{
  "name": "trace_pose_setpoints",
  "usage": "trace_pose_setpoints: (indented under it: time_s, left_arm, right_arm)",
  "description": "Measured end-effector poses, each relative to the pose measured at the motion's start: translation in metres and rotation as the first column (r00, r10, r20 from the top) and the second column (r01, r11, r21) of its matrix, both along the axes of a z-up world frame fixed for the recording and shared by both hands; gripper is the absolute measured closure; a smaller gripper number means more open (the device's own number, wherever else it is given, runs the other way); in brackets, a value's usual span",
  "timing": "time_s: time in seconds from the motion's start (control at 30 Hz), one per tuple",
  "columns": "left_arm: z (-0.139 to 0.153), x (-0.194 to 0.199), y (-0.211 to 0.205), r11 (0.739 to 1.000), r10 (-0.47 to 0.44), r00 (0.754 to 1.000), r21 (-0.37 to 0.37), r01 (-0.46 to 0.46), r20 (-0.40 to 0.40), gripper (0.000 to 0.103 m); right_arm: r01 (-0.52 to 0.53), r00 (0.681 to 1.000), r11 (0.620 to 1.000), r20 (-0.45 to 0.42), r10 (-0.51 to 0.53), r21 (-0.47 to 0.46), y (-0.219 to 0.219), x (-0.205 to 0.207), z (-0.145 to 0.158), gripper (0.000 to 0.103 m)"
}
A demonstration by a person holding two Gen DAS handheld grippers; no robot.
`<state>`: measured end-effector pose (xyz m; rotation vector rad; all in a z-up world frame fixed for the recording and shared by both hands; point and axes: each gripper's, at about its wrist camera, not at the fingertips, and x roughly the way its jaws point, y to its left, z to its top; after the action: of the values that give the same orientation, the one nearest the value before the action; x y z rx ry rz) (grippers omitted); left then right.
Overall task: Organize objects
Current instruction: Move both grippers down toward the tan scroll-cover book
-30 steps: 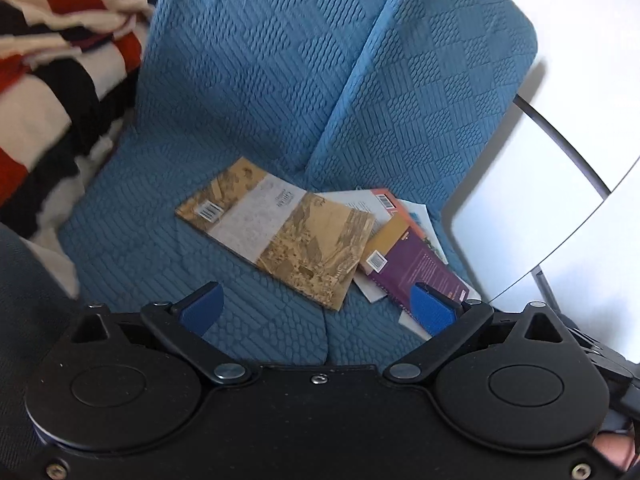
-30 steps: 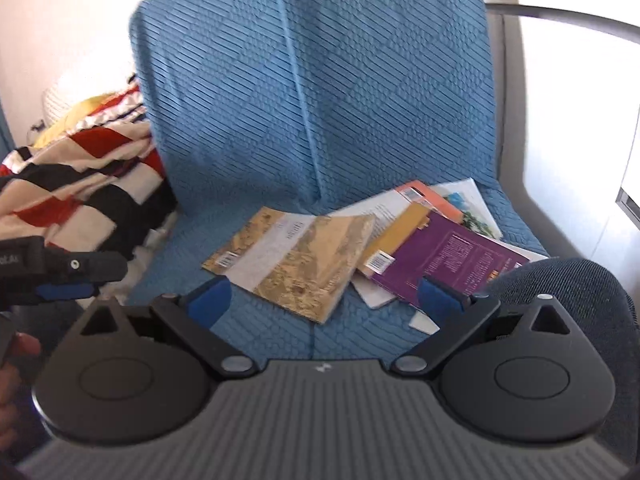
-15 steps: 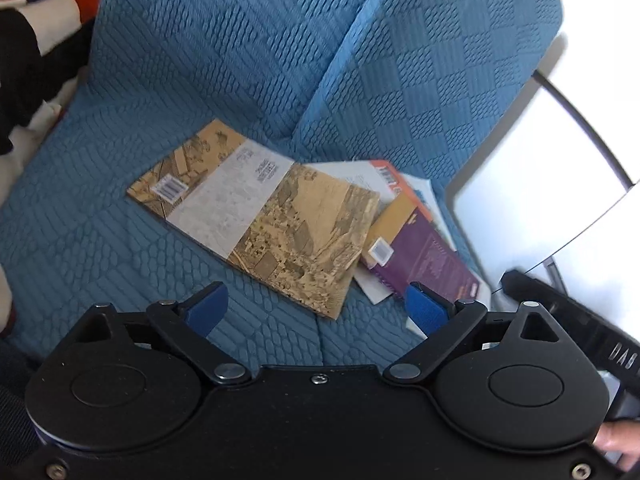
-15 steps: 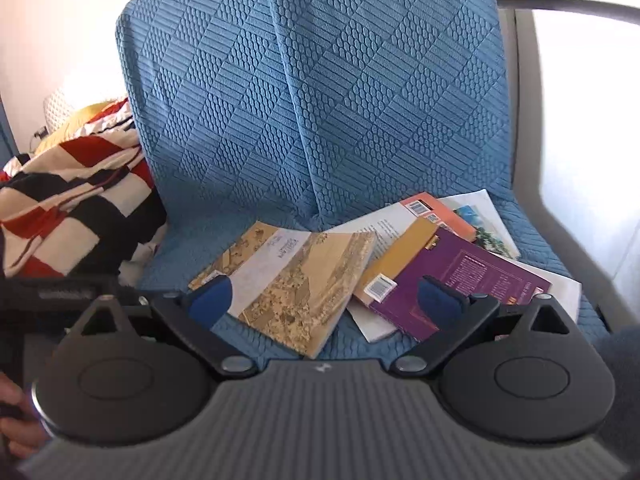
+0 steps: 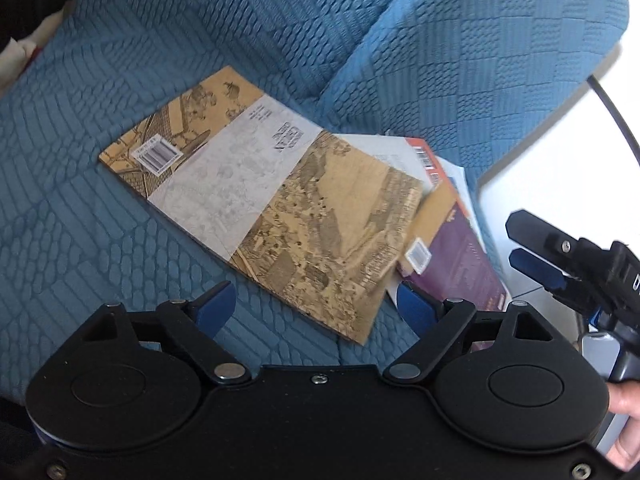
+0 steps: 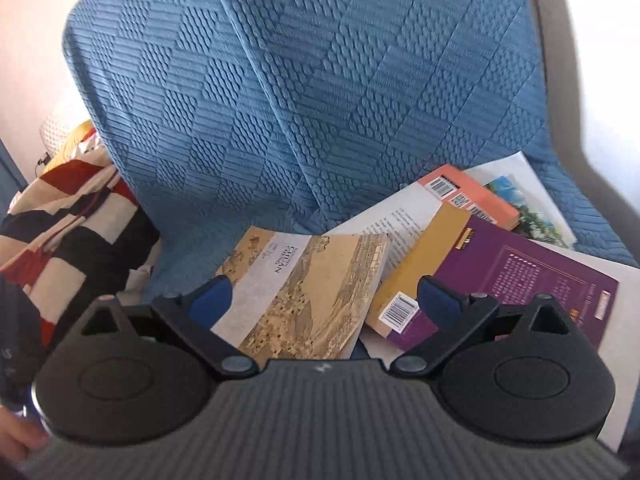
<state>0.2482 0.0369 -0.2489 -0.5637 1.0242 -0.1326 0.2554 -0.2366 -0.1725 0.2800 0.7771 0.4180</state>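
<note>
The left gripper (image 5: 314,306) is hanging low over the near edge of the tan book (image 5: 272,204), its blue pads spread but closing, with nothing pressed between them. A second ago it sat farther back and wider, with the book small in its view; now the book is filling the middle of that view. The right gripper (image 6: 324,300) is standing open and empty above the same book (image 6: 308,292) and the purple book (image 6: 516,284), and it too has come in closer than it was a second ago.

The books are lying in a loose, overlapping pile on the blue seat cover (image 6: 280,100). The tan one is overlapping a white book (image 6: 384,220), and the purple one is resting on the white one and on an orange book (image 6: 472,196). Behind these a picture book (image 6: 524,192) is showing.

The tan cover is carrying a barcode sticker (image 5: 157,155) and the word "CHUAN"; its other print is too small to read. A barcode (image 6: 401,308) is also sitting on the purple book's yellow strip.

A striped blanket (image 6: 72,216) is lying left of the seat.
</note>
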Motion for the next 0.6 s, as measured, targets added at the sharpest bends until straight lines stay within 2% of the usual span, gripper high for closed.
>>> trace_pose_setpoints:
  time_s: [0.23,0.37,0.6]
  left_arm:
    - [-0.021,0.015,0.006,1.0,0.016,0.999,-0.006,-0.016,-0.036,0.018]
    - [-0.028,0.018,0.01,1.0,0.02,0.999,-0.012,-0.021,-0.044,0.018]
    - [-0.032,0.023,0.013,0.999,0.031,0.999,-0.022,-0.032,-0.038,0.018]
  right_arm:
    - [-0.047,0.991,0.999,-0.126,0.048,0.017,0.016,0.038,-0.022,0.004]
    - [-0.059,0.98,0.998,-0.187,0.061,0.017,0.022,0.056,-0.036,0.025]
    - [-0.038,0.979,0.996,-0.202,0.022,-0.076,0.03,0.084,-0.049,0.032]
